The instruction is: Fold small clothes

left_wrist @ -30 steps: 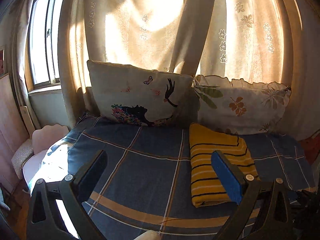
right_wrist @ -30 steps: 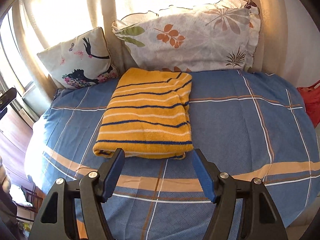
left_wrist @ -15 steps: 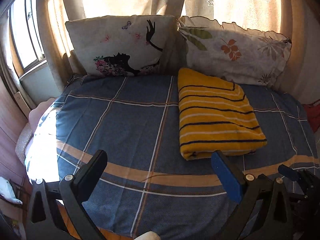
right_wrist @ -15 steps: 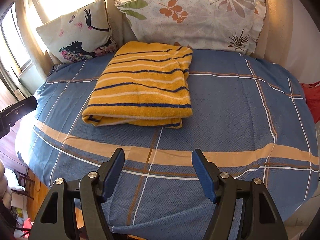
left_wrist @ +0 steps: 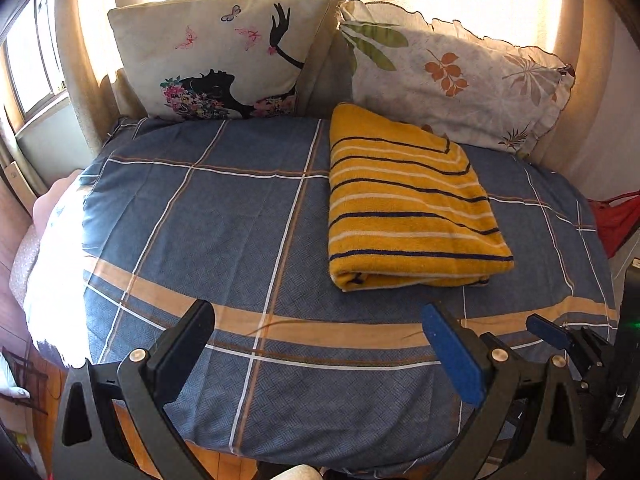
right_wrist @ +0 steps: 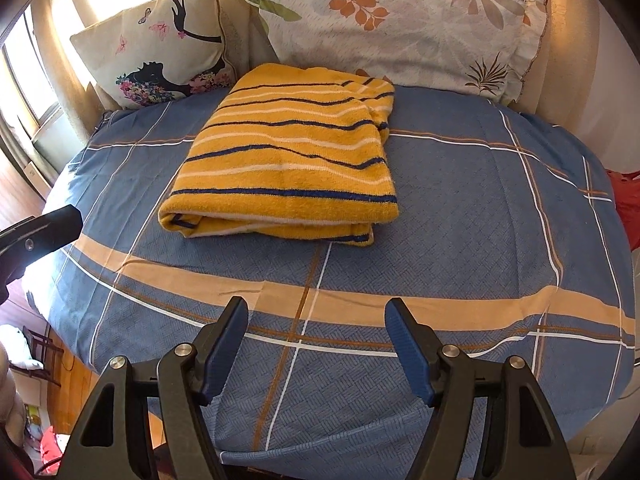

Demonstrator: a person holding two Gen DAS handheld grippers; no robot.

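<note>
Yellow striped garment (right_wrist: 286,152) lies folded on bed (right_wrist: 480,208), far-centre near pillows; both grippers, left (left_wrist: 320,354) and right (right_wrist: 316,344), fingers apart, empty; probably done, otherwise square near edge gently.

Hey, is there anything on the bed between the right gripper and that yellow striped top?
Nothing visible. The right gripper hangs open over bare blue plaid bedspread, and only sheet lies between it and the near folded edge of the yellow striped top. The two pillows sit behind the top, and the left gripper is off to the side.
</note>
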